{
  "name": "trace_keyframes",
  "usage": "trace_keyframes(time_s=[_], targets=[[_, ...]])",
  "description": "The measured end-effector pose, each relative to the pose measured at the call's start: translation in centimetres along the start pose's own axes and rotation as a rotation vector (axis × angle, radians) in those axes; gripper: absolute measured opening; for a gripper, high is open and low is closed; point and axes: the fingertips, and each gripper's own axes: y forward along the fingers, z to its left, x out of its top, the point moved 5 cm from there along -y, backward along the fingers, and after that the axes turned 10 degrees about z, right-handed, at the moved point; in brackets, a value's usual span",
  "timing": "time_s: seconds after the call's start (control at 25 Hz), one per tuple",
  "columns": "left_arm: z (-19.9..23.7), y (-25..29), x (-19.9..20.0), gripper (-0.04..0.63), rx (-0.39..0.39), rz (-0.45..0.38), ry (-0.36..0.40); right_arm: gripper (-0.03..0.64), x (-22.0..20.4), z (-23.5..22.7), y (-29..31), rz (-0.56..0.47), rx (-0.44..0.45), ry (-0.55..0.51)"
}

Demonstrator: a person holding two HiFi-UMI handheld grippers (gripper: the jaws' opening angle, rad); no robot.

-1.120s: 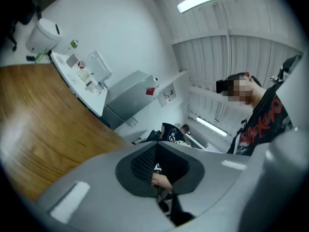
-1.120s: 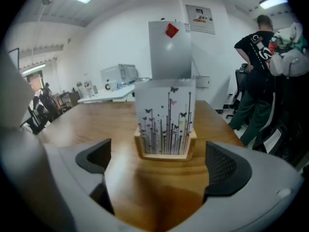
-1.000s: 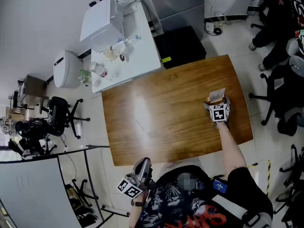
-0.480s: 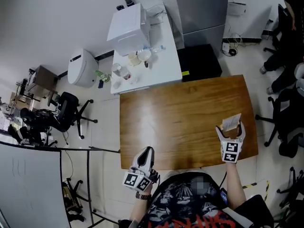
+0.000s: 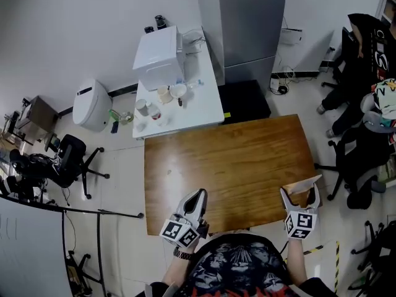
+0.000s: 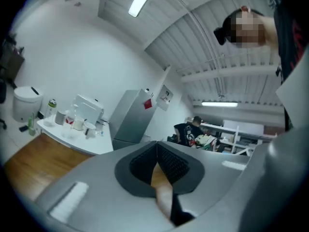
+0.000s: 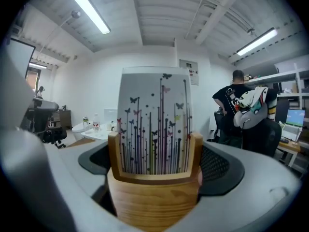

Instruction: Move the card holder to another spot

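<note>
The card holder (image 5: 302, 197) is a small wooden block carrying a white card printed with butterflies and stems (image 7: 153, 124). My right gripper (image 5: 300, 193) is shut on it, with a pad pressed on each side of the wood (image 7: 153, 197). It is held off the wooden table (image 5: 229, 166), over the near right corner. My left gripper (image 5: 199, 194) hovers at the table's front edge near the left. Its jaws meet with nothing between them (image 6: 156, 151).
A white side table (image 5: 192, 107) with cups and a white appliance (image 5: 158, 57) adjoins the table's far side. A grey fridge (image 5: 247, 23) stands behind it. Office chairs (image 5: 356, 159) and a person in black (image 5: 365, 48) are at the right. Another chair (image 5: 62, 159) is at the left.
My right gripper has drawn the card holder back from the table's right middle to its near right corner. The left gripper has come up to the table's front edge.
</note>
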Motion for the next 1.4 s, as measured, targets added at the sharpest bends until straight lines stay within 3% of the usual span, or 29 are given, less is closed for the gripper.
trace_keyframes(time_s=[0.12,0.28,0.48,0.6,0.84,1.08,1.2,1.28,1.4], targets=[[-1.4,-0.2,1.5,0.006,-0.108,-0.043,0.009,0.534,-0.7,0.4,-1.0,0.019,0.008,0.010],[-1.6,-1.2,2.0,0.006,-0.123,-0.019,0.066,0.534,-0.9,1.5,-1.4,0.029,0.025,0.002],[0.1,-3.3,1.6,0.006,-0.128,-0.074,-0.033,0.534,0.0,3.4,-0.3,0.030,0.091,-0.030],[1.5,-5.3,1.2,0.006,-0.110,-0.131,-0.098,0.534,-0.4,6.7,1.4,0.052,0.184,-0.086],[4.2,-12.3,-1.5,0.006,0.124,-0.118,-0.148,0.534,-7.0,21.2,8.9,0.185,0.482,-0.209],[6.9,-23.6,-5.1,0.006,0.519,-0.072,-0.232,0.532,-13.6,40.2,18.6,0.298,0.731,-0.386],[6.4,-27.4,-7.0,0.006,0.649,-0.047,-0.264,0.532,-16.1,44.8,22.3,0.330,0.708,-0.444],[6.7,-28.6,-8.0,0.006,0.691,-0.040,-0.267,0.534,-16.5,46.7,24.6,0.326,0.661,-0.466],[7.5,-29.4,-8.5,0.006,0.725,-0.018,-0.295,0.537,-17.3,48.5,25.6,0.425,0.673,-0.441]])
